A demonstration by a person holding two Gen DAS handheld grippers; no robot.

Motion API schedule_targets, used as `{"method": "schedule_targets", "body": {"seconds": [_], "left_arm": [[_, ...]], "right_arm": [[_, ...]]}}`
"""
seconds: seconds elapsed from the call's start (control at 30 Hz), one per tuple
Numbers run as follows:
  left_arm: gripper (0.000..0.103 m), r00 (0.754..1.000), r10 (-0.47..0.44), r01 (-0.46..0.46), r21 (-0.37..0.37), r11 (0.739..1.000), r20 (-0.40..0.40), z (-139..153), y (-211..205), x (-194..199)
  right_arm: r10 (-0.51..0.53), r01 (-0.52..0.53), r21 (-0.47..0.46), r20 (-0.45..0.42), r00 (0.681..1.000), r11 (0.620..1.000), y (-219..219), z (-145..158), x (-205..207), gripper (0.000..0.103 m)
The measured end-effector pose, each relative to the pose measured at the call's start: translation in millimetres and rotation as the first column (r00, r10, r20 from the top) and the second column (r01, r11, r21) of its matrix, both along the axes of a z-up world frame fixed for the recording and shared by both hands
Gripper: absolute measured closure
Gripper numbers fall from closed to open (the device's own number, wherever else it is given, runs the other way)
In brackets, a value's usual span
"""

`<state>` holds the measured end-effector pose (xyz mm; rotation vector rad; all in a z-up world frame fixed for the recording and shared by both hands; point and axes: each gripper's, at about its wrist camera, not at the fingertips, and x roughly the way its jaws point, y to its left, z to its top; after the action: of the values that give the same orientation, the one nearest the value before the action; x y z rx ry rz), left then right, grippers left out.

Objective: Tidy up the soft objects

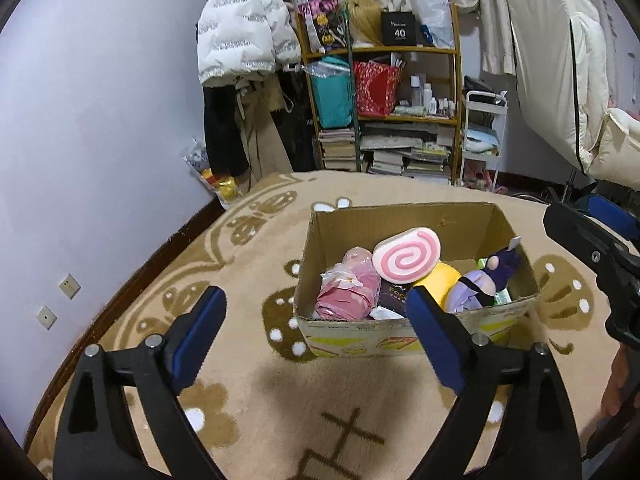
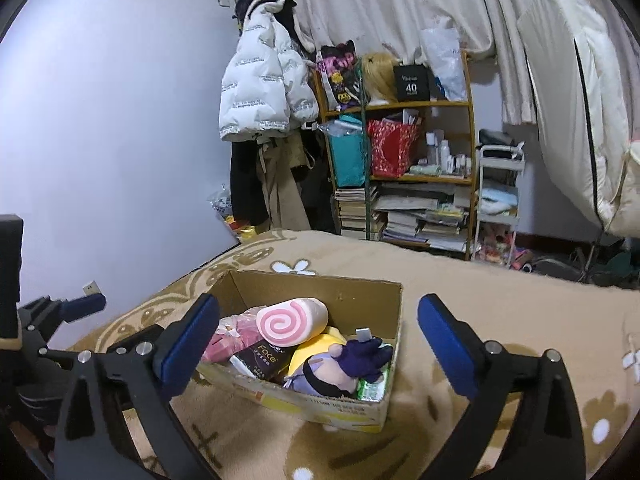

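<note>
An open cardboard box (image 1: 472,222) (image 2: 360,292) sits on a beige patterned blanket (image 1: 248,384). In it lie a pink swirl roll plush (image 1: 406,256) (image 2: 290,322), a pink bagged soft item (image 1: 352,286) (image 2: 236,336), a yellow plush (image 1: 440,278) (image 2: 310,350) and a purple-haired doll (image 1: 486,280) (image 2: 344,362). My left gripper (image 1: 316,314) is open and empty, just in front of the box. My right gripper (image 2: 318,322) is open and empty, above the box's near side. The right gripper also shows at the right edge of the left wrist view (image 1: 600,240).
A dark "Face" packet (image 2: 262,358) and a green packet (image 2: 372,388) also lie in the box. Behind the blanket stand a shelf (image 1: 384,112) with bags and books, a white trolley (image 1: 482,136), hanging coats (image 1: 244,40) and a lilac wall (image 1: 100,100).
</note>
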<state>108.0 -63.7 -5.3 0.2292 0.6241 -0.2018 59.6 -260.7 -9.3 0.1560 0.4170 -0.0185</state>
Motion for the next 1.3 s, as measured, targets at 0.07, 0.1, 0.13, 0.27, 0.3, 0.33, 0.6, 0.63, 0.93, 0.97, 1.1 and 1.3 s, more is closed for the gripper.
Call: {"method": "schedule_targets", "body": {"seconds": [0.07,0.1,0.13,0.27,0.3,0.33,0.6,0.63,0.93,0.97,1.1,1.3], "left_arm": [[0.009,1.0,-0.003,0.003,-0.003,1.0,0.007,5,1,-7],[0.007,1.0,-0.004,0.004,-0.006,1.0,0.014,8,3,-12],[0.006,1.0,-0.006,0.006,-0.01,1.0,0.024,12,4,-17],[0.003,0.998,-0.002,0.003,-0.013,1.0,0.066,24,10,-35],[0.003,0.997,-0.002,0.003,-0.014,1.0,0.075,27,12,-41],[0.003,0.997,0.0,0.001,-0.013,1.0,0.082,30,14,-46],[0.002,0.99,0.009,-0.006,-0.026,1.0,0.138,48,31,-80],[0.002,0.989,0.01,-0.006,-0.028,1.0,0.144,50,32,-84],[0.001,0.984,-0.007,0.011,-0.021,1.0,0.177,52,36,-100],[0.001,0.984,-0.01,0.014,-0.022,1.0,0.18,51,36,-100],[0.001,0.981,-0.011,0.015,-0.015,1.0,0.194,47,33,-98],[0.001,0.987,-0.001,0.006,-0.027,1.0,0.161,39,36,-89]], "right_arm": [[0.002,-0.002,-0.009,0.009,1.0,1.0,3,6,-9,0.0],[0.002,-0.002,-0.015,0.015,1.0,1.0,4,10,-15,0.0],[0.001,-0.001,-0.018,0.02,1.0,1.0,5,12,-18,0.0],[-0.001,0.002,-0.033,0.034,0.999,0.999,10,22,-35,0.0],[-0.001,0.002,-0.032,0.036,0.999,0.999,11,23,-39,0.0],[-0.002,0.003,-0.033,0.037,0.999,0.999,12,24,-43,0.0],[-0.016,0.018,-0.051,0.045,0.999,0.999,16,30,-74,0.0],[-0.018,0.02,-0.048,0.046,0.999,0.999,16,30,-77,0.0],[-0.041,0.043,-0.056,0.043,0.998,0.997,11,28,-94,0.0],[-0.047,0.049,-0.056,0.038,0.998,0.997,10,26,-95,0.0],[-0.063,0.063,-0.036,0.014,0.998,0.997,5,19,-95,0.0],[-0.077,0.077,-0.018,-0.002,0.997,0.997,1,13,-91,0.0]]}}
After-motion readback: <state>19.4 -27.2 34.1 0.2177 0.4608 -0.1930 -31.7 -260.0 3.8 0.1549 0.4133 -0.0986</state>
